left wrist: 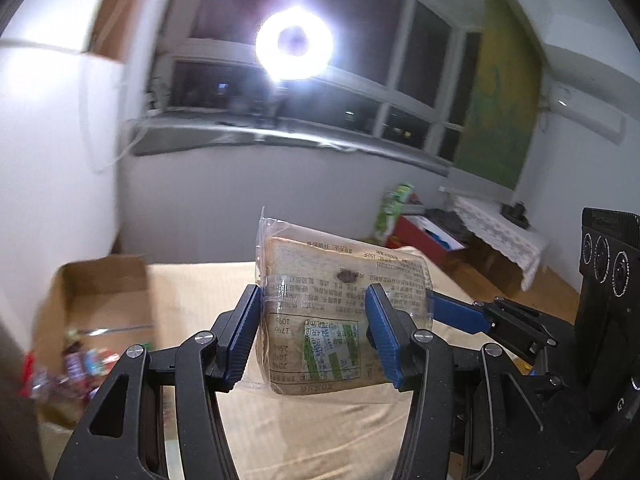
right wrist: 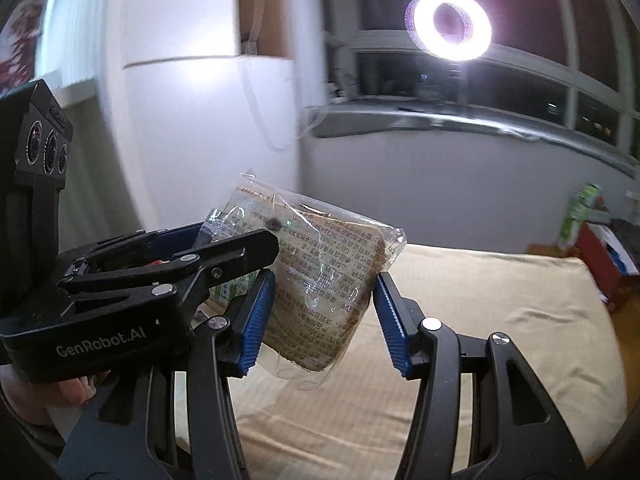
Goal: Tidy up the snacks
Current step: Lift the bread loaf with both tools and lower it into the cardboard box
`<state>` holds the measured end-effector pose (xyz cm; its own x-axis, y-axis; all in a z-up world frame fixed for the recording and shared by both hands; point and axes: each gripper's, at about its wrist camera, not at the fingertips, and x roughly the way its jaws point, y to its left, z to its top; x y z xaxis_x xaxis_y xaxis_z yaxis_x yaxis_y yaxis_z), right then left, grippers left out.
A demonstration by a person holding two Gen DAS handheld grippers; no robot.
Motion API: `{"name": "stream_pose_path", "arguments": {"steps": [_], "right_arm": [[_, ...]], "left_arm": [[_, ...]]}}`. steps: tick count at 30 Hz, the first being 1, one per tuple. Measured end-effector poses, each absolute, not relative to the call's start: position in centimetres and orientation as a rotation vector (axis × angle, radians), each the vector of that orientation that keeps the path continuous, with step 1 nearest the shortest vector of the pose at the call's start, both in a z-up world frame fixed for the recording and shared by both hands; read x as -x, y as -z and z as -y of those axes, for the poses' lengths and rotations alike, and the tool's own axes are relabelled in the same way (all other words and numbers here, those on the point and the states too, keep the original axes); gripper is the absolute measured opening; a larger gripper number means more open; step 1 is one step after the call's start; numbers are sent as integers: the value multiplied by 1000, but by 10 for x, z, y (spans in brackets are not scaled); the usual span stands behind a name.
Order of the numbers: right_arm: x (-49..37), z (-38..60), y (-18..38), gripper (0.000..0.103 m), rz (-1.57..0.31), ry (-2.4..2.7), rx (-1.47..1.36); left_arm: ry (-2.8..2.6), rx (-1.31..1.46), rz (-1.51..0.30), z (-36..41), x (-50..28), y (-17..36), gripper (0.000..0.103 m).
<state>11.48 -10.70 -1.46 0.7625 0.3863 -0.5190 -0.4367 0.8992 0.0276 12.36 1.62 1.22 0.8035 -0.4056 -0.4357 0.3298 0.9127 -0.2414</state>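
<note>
Beige bed cover (left wrist: 320, 432) below; left gripper (left wrist: 316, 336) & right gripper (right wrist: 324, 320), both tilted slightly down, side by side, each clamp the bread pack (left wrist: 340, 300) mid-air.

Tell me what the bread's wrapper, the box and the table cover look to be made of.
Wrapper: thin clear plastic film, glossy; it glints, crinkles and shows the slices through its print.
Box: brown corrugated cardboard, matte, with folded flaps; blurred, so likely.
Table cover: beige woven cloth, matte, with soft wrinkles.
Both tools grip the bread.
</note>
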Motion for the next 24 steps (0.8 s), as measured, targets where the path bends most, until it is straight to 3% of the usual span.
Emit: {"name": "stream_pose_path", "arguments": {"steps": [10, 24], "right_arm": [[-123, 10, 26, 53, -545, -619, 139], [-156, -13, 72, 53, -631, -659, 132]], "left_arm": [[188, 189, -491, -122, -108, -6, 51], [140, 211, -545, -150, -131, 29, 51]]}}
